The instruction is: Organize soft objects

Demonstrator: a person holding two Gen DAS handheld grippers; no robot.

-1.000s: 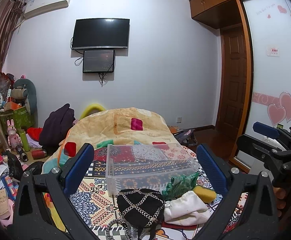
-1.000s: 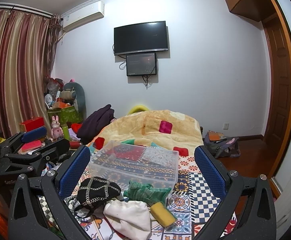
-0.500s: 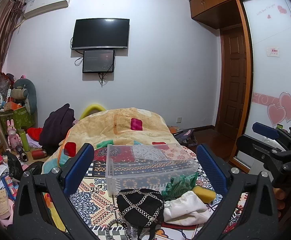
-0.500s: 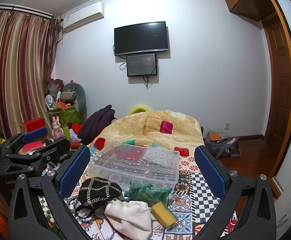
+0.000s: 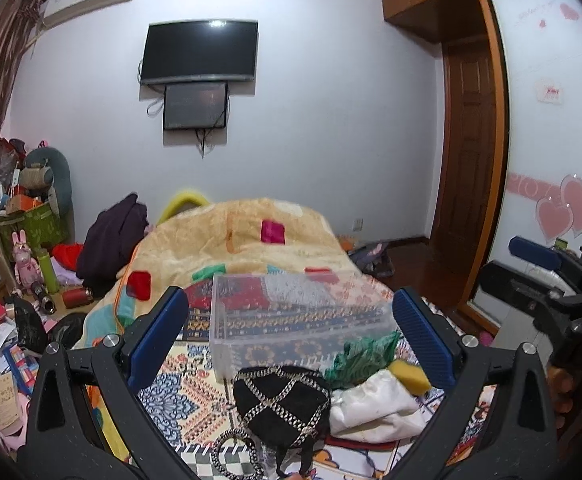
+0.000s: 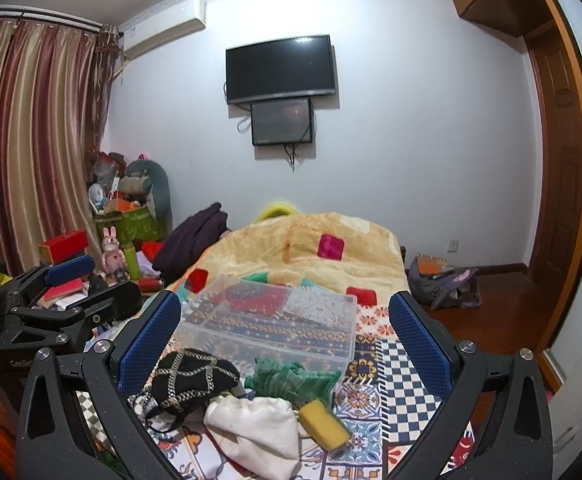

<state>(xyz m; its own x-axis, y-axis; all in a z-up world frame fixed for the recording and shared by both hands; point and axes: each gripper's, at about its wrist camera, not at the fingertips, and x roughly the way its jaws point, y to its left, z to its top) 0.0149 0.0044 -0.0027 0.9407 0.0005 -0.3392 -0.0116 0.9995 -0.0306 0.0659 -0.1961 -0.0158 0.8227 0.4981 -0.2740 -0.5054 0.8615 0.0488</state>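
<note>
A clear plastic bin [image 5: 299,316] [image 6: 275,320] stands empty on the patterned bedspread. In front of it lie a black chain-trimmed bag [image 5: 283,404] [image 6: 191,376], a green cloth [image 5: 363,356] [image 6: 291,376], a white cloth [image 5: 375,408] [image 6: 255,428] and a yellow sponge [image 5: 409,376] [image 6: 325,424]. My left gripper [image 5: 289,320] is open and empty, held above the bag. My right gripper [image 6: 285,328] is open and empty, above the cloths. Each gripper also shows in the other view, the right one [image 5: 547,276] and the left one [image 6: 71,292].
A yellow quilt [image 5: 243,248] is heaped behind the bin. A dark garment [image 5: 111,240] lies at its left. Clutter, boxes and toys [image 5: 23,248] fill the floor at left. A bag [image 6: 443,284] sits on the wooden floor at right. A wardrobe door [image 5: 551,160] is at far right.
Both grippers have stayed open and moved slightly; the left view is a little blurred and has tilted slightly. The objects on the bed have not moved.
</note>
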